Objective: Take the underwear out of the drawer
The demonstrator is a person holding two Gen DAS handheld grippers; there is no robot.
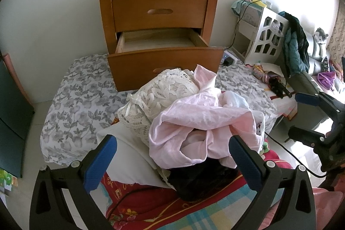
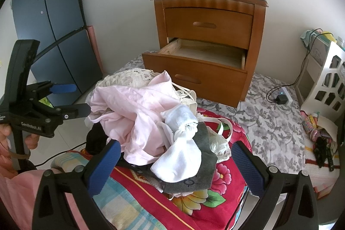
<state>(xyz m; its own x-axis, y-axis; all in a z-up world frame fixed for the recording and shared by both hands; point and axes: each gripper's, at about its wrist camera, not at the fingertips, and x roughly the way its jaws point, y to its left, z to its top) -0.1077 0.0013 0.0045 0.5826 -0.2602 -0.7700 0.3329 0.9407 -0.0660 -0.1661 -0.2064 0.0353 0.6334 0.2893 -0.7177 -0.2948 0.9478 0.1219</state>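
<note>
Underwear (image 1: 194,122) lies heaped just beyond both spread, empty tools, left (image 1: 172,156) and right (image 2: 175,158).

underwear pile (image 1: 194,122) before open drawer (image 1: 163,57)

Legible text limited to white lettering "GenRobot.AI" on the black body of the left gripper (image 2: 73,98). Blue label on dark fridge (image 2: 54,36) unreadable.

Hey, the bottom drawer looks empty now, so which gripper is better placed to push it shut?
Probably the left gripper: its view faces the open bottom drawer nearly head-on. The right gripper sees it off to one side. Both are open and hold nothing.
</note>
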